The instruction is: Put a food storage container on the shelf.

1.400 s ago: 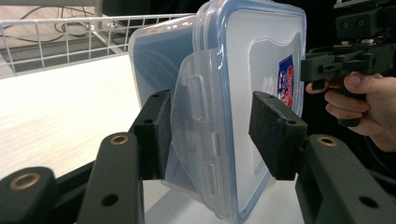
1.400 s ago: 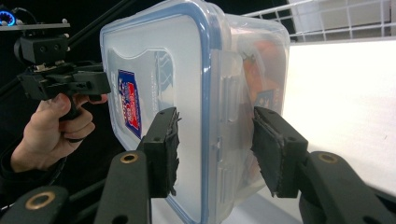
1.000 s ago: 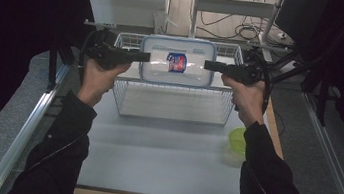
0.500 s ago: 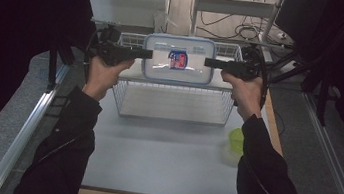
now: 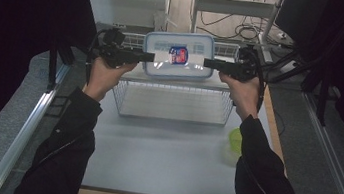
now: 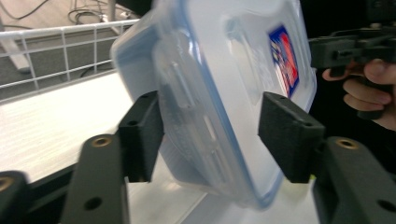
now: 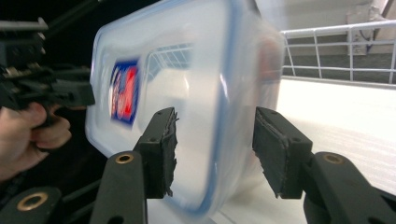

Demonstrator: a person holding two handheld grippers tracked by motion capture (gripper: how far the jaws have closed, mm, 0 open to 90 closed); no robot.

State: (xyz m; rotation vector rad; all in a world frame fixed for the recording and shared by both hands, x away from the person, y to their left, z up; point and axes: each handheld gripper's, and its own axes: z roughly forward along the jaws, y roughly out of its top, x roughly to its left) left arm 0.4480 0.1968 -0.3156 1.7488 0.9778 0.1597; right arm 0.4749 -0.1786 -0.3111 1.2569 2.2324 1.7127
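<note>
Since a second ago, the plastic container [image 5: 178,56] has travelled away from me, from above the middle of the wire basket [image 5: 174,102] to its far edge, and it now sits tilted up on the shelf across the basket top, its lid with the red and blue sticker [image 5: 179,54] facing the high camera. My left tongs [image 5: 148,57] and right tongs [image 5: 209,63] come in level at its two short ends. Both pairs of jaws have just been opening. In the left gripper view the container's [image 6: 219,93] edge lies between the jaws; the left-hand pad seems to brush the side latch and the other pad stands clear of the lid, so I judge that grip released. In the right gripper view the container [image 7: 187,93] is blurred between the jaws, and there is a gap at the right-hand pad, so these tongs look loose as well. As I read it, the carrying is done and the box is set down at the back of the basket. What is left is to open a little wider, draw both tongs out sideways and see that the leaning box stays put. A green thing [image 5: 236,139] lies on the tabletop [image 5: 161,161] by my right sleeve.
</note>
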